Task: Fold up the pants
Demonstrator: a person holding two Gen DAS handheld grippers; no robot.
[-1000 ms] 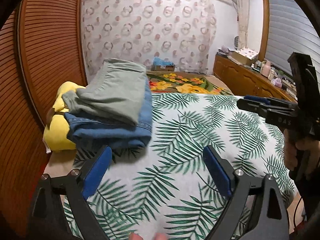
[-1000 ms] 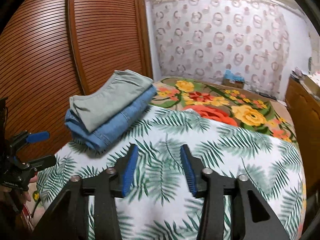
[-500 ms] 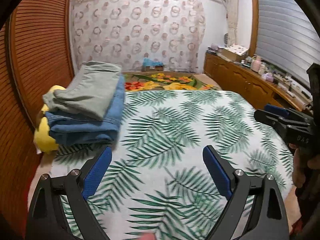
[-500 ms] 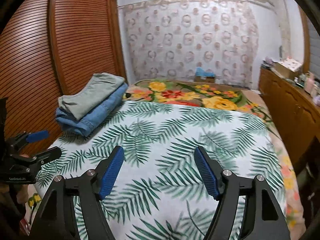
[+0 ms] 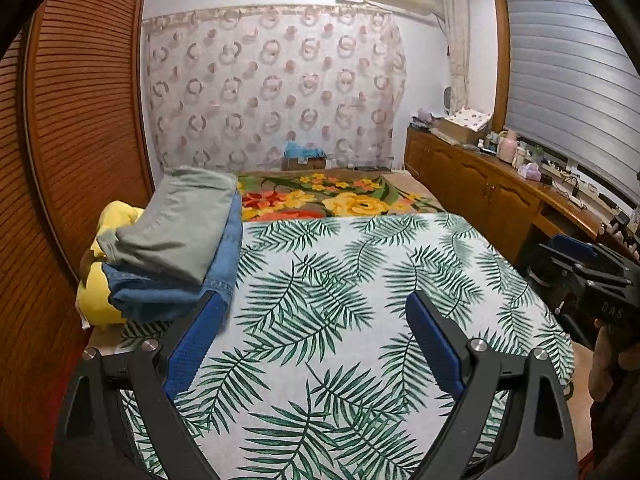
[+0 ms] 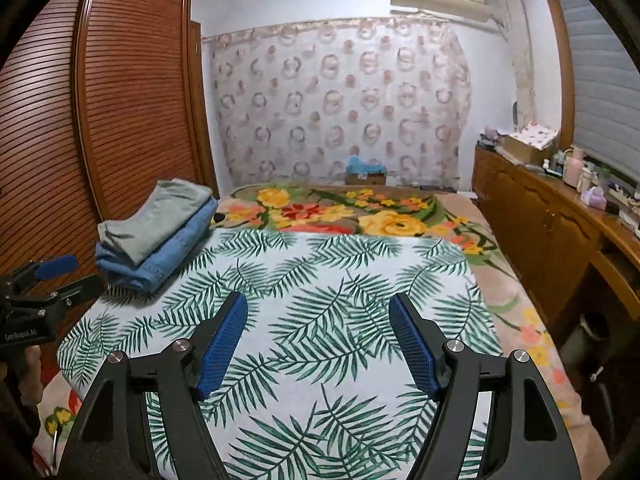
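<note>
Folded grey-green pants (image 5: 180, 224) lie on top of folded blue jeans (image 5: 160, 296) at the left side of the bed; the right wrist view shows the same grey-green pants (image 6: 160, 216) and jeans (image 6: 160, 256). My left gripper (image 5: 314, 304) hangs open over the palm-leaf sheet (image 5: 340, 264), just right of the stack, with nothing between its fingers. My right gripper (image 6: 317, 302) is open and empty above the middle of the sheet. Each view catches the other: the right gripper (image 5: 576, 260) at the bed's right edge, the left gripper (image 6: 68, 276) near the stack.
A yellow cushion (image 5: 96, 304) sits under the stack beside the louvred wardrobe door (image 5: 80, 140). A floral blanket (image 5: 340, 200) covers the far half of the bed. A wooden cabinet (image 6: 540, 220) with small items runs along the right wall. A person's hand (image 5: 608, 364) grips the right tool.
Both grippers have drawn back and risen, so the stack looks smaller and farther. The right gripper's jaws have widened. The left jaws stayed as wide as before.
</note>
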